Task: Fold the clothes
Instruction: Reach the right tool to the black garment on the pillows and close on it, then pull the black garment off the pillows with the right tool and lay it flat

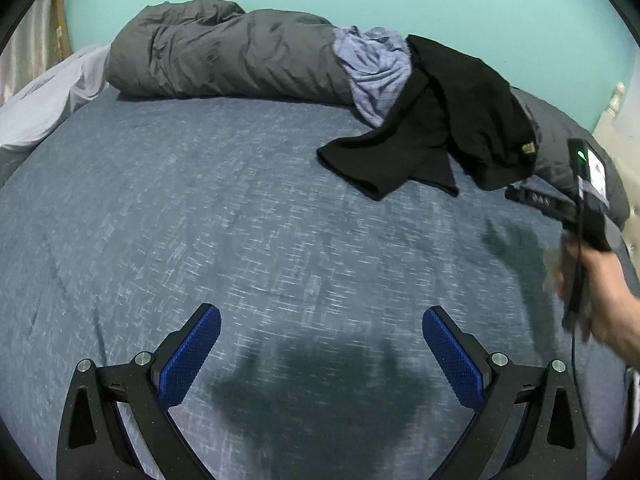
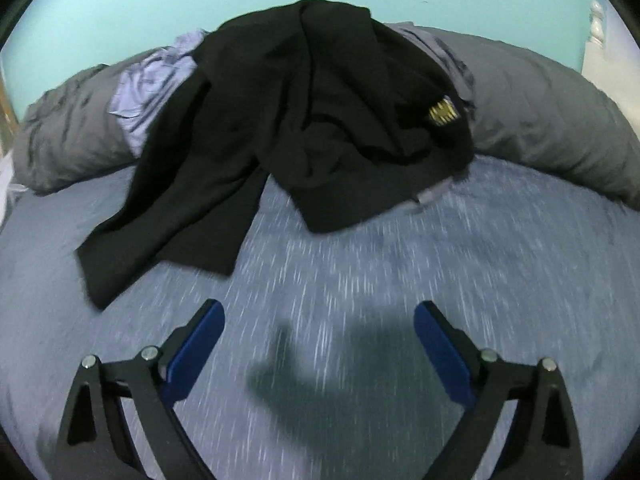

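The black garment (image 2: 304,120) lies in a crumpled heap at the far side of the bed, half draped up on the rolled grey duvet (image 2: 552,120) and half spilling onto the blue sheet (image 2: 360,264). It looks like soft knit, floppy, prob. a sweatshirt w/ a small gold badge (image 2: 443,111) on it. I judge it light-ish but bulky, no stiffness, so it'll sag and bunch from any single pinch point. Not slippery on this sheet, I'd guess. Best hold imo: the thick ribbed hem nearest me, or the long flap trailing out to the left, which could be a sleeve; can't tell for sure.

My right gripper (image 2: 319,322) is empty, jaws wide apart, hanging over bare sheet short of the hem. My left gripper (image 1: 321,326) is likewise spread wide w/ nothing in it, further off to the side; from there I see my right hand (image 1: 600,292) holding its tool.

A pale blue-lilac garment (image 1: 374,70) is tangled under the black one, edges poking out both sides. Risk: grabbing both layers at once. The duvet roll behind crowds the pile; teal wall (image 2: 160,8) beyond. Sheet in front is free for spreading.
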Demonstrator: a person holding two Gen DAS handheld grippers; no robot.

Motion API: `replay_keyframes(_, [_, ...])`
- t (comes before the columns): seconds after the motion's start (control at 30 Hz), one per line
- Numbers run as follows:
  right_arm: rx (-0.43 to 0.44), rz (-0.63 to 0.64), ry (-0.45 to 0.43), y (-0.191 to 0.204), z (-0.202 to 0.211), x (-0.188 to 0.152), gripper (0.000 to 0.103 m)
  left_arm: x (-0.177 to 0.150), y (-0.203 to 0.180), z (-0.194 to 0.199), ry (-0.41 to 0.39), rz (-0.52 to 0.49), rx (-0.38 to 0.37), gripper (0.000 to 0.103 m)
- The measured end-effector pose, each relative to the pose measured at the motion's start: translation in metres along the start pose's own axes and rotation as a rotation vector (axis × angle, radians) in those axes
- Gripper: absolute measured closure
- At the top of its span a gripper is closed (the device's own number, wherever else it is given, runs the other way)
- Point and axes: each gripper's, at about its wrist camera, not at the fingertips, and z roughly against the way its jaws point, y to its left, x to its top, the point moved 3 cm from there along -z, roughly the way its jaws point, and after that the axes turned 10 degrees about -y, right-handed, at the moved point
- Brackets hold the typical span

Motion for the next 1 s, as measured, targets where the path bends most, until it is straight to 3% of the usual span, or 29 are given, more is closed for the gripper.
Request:
replay_keyframes(0.37, [-0.066, 0.089, 0.009, 0.011, -0.079, 0.035, 0.017, -0.052, 0.048, -0.006, 0.074, 0.13, 0.018, 0.0])
replay_keyframes(0.43, [-0.075, 0.097, 0.028, 0.011, -0.087, 0.038, 0.032, -0.059, 0.05, -0.001, 0.07, 0.139, 0.01, 0.0])
replay_keyframes(0.5, [-0.082, 0.095, 0.053, 0.009, -0.095, 0.042, 0.066, -0.065, 0.052, 0.004, 0.068, 0.142, 0.002, 0.0])
replay_keyframes(0.57, [-0.086, 0.083, 0.069, 0.007, -0.1, 0.046, 0.075, -0.071, 0.054, 0.009, 0.073, 0.148, -0.007, 0.0])
replay_keyframes(0.6, [-0.098, 0.089, 0.061, 0.006, -0.098, 0.049, 0.086, -0.073, 0.055, 0.011, 0.078, 0.151, -0.011, 0.0])
replay_keyframes(0.67, [-0.126, 0.109, 0.042, 0.004, -0.093, 0.055, 0.093, -0.079, 0.057, 0.015, 0.09, 0.15, -0.018, 0.0])
replay_keyframes(0.9, [-0.099, 0.125, -0.067, -0.013, -0.038, 0.051, 0.098, -0.086, 0.065, 0.037, 0.081, 0.16, -0.016, 0.0])
replay_keyframes(1.0, [-0.051, 0.151, -0.096, -0.012, -0.006, 0.04, 0.098, -0.09, 0.064, 0.048, 0.084, 0.155, -0.014, 0.0])
